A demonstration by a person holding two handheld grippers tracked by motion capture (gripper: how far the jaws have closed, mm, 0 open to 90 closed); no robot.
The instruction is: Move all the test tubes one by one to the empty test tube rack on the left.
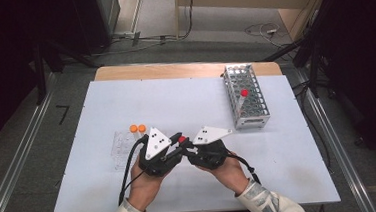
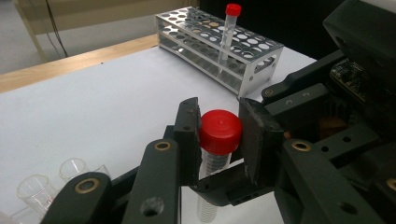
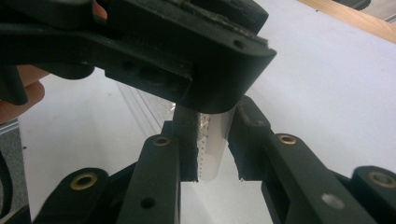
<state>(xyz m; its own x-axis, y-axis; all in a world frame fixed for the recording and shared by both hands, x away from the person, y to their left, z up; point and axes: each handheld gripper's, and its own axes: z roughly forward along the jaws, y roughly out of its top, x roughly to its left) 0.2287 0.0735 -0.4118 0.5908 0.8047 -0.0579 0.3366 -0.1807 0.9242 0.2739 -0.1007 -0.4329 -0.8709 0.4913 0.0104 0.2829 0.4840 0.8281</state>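
A clear tube (image 2: pixel 208 196) with a red cap (image 2: pixel 220 130) is held between both grippers above the white table, in front of the person. My left gripper (image 2: pixel 219 122) is shut on the red cap, with a pad pressed against each side of it. My right gripper (image 3: pixel 214 116) is shut on the tube's clear body (image 3: pixel 212 144) lower down, below the left gripper's black jaw (image 3: pixel 187 46). In the high view the left gripper (image 1: pixel 178 146) and right gripper (image 1: pixel 188 147) meet tip to tip at the red cap (image 1: pixel 182 139).
A metal tube rack (image 1: pixel 257 118) stands at the back right with one red-capped tube (image 1: pixel 244 93) upright in it. A clear plastic rack (image 1: pixel 121 148) with two orange-capped tubes (image 1: pixel 137 128) sits just left of the hands. The white mat (image 1: pixel 185 96) covers the table.
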